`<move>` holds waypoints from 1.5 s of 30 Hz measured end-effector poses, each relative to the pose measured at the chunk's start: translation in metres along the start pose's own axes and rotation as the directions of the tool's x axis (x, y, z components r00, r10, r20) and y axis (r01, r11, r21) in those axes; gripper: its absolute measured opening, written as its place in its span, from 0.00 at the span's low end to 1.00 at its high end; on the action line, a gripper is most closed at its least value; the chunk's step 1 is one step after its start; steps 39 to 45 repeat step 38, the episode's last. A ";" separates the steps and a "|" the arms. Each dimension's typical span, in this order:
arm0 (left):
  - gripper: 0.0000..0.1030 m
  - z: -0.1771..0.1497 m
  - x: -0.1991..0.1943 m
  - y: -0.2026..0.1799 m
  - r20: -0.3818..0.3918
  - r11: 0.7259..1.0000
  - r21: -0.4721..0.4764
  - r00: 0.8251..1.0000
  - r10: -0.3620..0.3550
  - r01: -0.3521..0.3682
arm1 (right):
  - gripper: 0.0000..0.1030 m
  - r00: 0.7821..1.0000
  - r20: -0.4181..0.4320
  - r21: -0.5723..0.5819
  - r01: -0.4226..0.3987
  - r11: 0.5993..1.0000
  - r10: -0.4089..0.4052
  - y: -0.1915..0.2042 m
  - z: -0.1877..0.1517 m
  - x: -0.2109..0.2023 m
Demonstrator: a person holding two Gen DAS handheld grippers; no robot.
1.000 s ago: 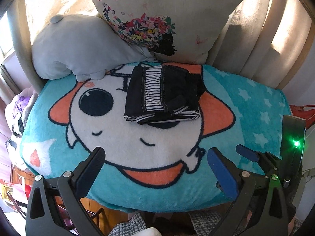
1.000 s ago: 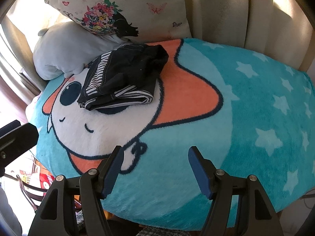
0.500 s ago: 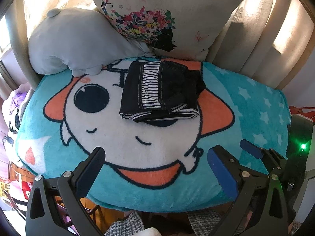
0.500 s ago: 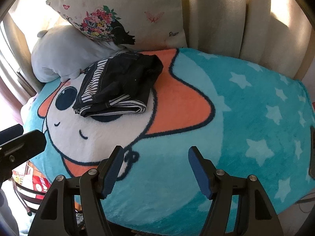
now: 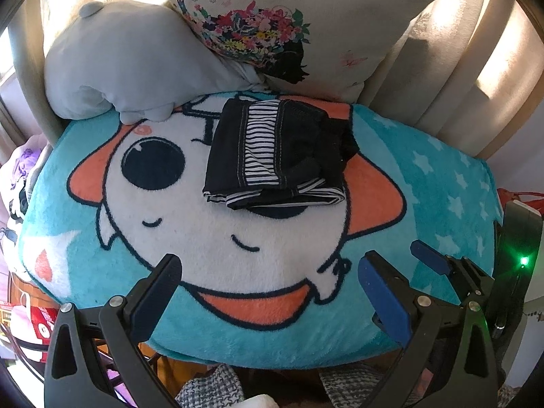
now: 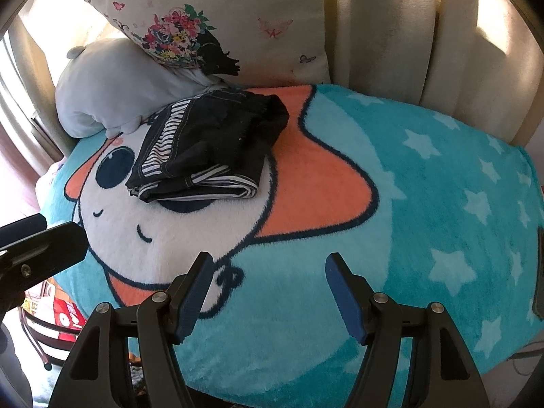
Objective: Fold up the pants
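Already the pants (image 5: 277, 154) look folded: a compact dark bundle with a striped panel and striped edges showing, lying toward the far side of the turquoise blanket (image 5: 442, 204), over the cartoon face printed on it. Judging from the tidy stack, its layers squared at the near edge, the folding seems finished or nearly so, and the bundle was likely set there because that part of the blanket is flat and within easy reach.

Neither tool touches it. The left gripper (image 5: 268, 275) hangs above the near edge of the blanket with its fingers spread wide and nothing between them; the right gripper (image 6: 268, 275) does the same, fingers apart and empty, to the right of the left one. Both sit well apart from the bundle, which suits hands that are done rather than reaching.

Just beyond the pants, at the far left, a grey plush pillow (image 5: 129, 61) rests with its paw almost touching the bundle's far corner. A floral cushion (image 5: 289, 17) leans behind it against pale curtains (image 6: 425, 34). Nothing lies between the grippers and the pants; only the plush crowds the far side, should another fold be wanted.
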State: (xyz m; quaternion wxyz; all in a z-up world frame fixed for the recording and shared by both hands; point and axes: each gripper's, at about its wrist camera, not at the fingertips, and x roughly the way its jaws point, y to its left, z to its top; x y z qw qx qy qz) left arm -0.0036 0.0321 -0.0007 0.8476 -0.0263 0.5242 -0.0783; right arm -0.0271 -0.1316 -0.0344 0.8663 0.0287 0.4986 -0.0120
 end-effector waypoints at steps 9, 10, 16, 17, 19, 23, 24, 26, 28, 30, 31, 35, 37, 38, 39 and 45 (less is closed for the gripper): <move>1.00 0.004 0.009 0.007 -0.026 1.000 -0.023 1.000 -0.006 0.006 | 0.71 1.000 -0.009 -0.020 -0.008 1.000 0.008 0.006 0.005 0.008; 1.00 0.005 0.010 0.008 -0.028 1.000 -0.024 1.000 -0.007 0.006 | 0.71 1.000 -0.008 -0.024 -0.007 1.000 0.007 0.007 0.006 0.008; 1.00 0.008 0.016 0.013 -0.046 0.999 -0.043 0.999 -0.010 0.008 | 0.72 1.000 -0.010 -0.043 -0.014 0.999 0.014 0.011 0.010 0.014; 1.00 0.009 0.017 0.014 -0.047 0.999 -0.048 0.999 -0.010 0.008 | 0.72 1.000 -0.011 -0.043 -0.016 0.999 0.015 0.011 0.011 0.015; 1.00 0.010 0.018 0.017 -0.051 0.998 -0.056 0.999 -0.014 0.011 | 0.72 1.000 -0.013 -0.045 -0.017 0.999 0.017 0.012 0.013 0.017; 1.00 0.012 0.022 0.021 -0.061 0.998 -0.068 0.998 -0.021 0.017 | 0.72 1.000 -0.016 -0.058 -0.023 0.998 0.022 0.015 0.015 0.020; 1.00 0.012 0.023 0.022 -0.064 0.997 -0.072 0.998 -0.026 0.021 | 0.72 1.000 -0.017 -0.062 -0.025 0.998 0.024 0.016 0.015 0.020; 1.00 0.013 0.026 0.024 -0.071 0.996 -0.081 0.997 -0.034 0.028 | 0.72 0.999 -0.019 -0.070 -0.027 0.997 0.025 0.017 0.016 0.022; 1.00 0.014 0.028 0.026 -0.076 0.995 -0.091 0.996 -0.039 0.032 | 0.72 0.999 -0.022 -0.075 -0.028 0.997 0.027 0.018 0.017 0.023; 1.00 0.016 0.029 0.028 -0.073 0.993 -0.109 0.996 -0.052 0.043 | 0.72 0.999 -0.024 -0.079 -0.029 0.996 0.027 0.018 0.018 0.024; 1.00 0.017 0.030 0.030 -0.070 0.992 -0.119 0.996 -0.053 0.044 | 0.72 0.999 -0.025 -0.081 -0.029 0.996 0.028 0.018 0.018 0.025; 1.00 0.019 0.032 0.033 -0.066 0.992 -0.129 0.998 -0.023 0.014 | 0.72 0.999 -0.031 -0.090 -0.033 0.995 0.030 0.018 0.021 0.026; 1.00 0.020 0.034 0.033 -0.078 0.992 -0.130 0.997 -0.017 0.007 | 0.72 0.999 -0.030 -0.091 -0.037 0.995 0.034 0.019 0.022 0.026; 1.00 0.021 0.034 0.033 -0.081 0.991 -0.130 0.997 -0.015 0.004 | 0.72 0.999 -0.030 -0.090 -0.037 0.995 0.035 0.018 0.022 0.026; 1.00 0.021 0.034 0.033 -0.081 0.991 -0.130 0.997 -0.015 0.004 | 0.72 0.999 -0.030 -0.090 -0.037 0.995 0.035 0.018 0.022 0.026; 1.00 0.021 0.034 0.033 -0.081 0.991 -0.130 0.997 -0.015 0.004 | 0.72 0.999 -0.030 -0.090 -0.037 0.995 0.035 0.018 0.022 0.026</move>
